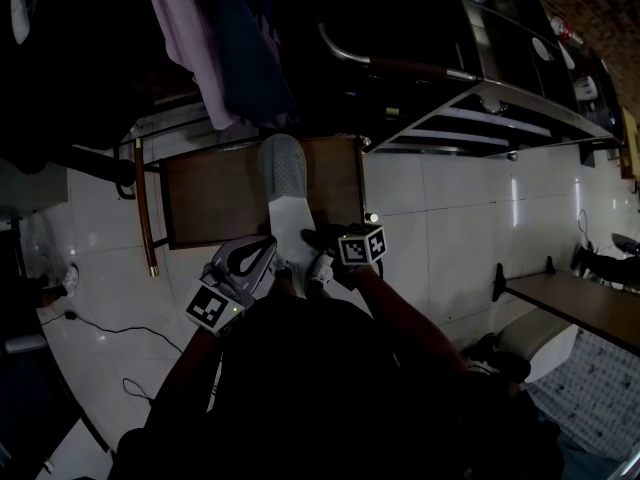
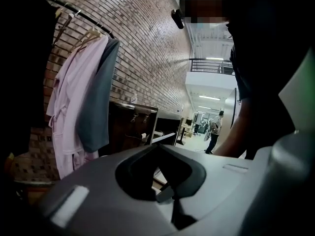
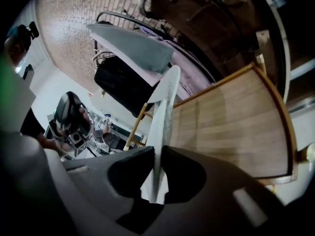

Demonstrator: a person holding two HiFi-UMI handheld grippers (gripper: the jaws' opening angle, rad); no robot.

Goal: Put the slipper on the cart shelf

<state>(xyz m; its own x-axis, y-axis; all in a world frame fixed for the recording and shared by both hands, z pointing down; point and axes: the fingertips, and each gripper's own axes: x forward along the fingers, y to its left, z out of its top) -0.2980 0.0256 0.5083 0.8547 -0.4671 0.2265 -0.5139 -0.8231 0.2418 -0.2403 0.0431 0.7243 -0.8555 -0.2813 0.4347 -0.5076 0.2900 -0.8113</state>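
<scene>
You're in the carry step: your right gripper (image 3: 156, 173) pinches the slipper (image 3: 165, 102) by its thin near end, and the rest stands out ahead of the jaws. The wooden cart shelf (image 3: 231, 127) lies beyond them. Next, reach forward, lay it flat on the boards, then release. Your right hand points slightly downward; your left gripper (image 2: 158, 154), jaws pressed together on nothing, hangs just beside

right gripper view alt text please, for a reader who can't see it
The right gripper is shut on one end of a white-soled grey slipper, seen edge-on and held over a wooden cart shelf. A brick wall and hanging clothes fill the background.
</scene>
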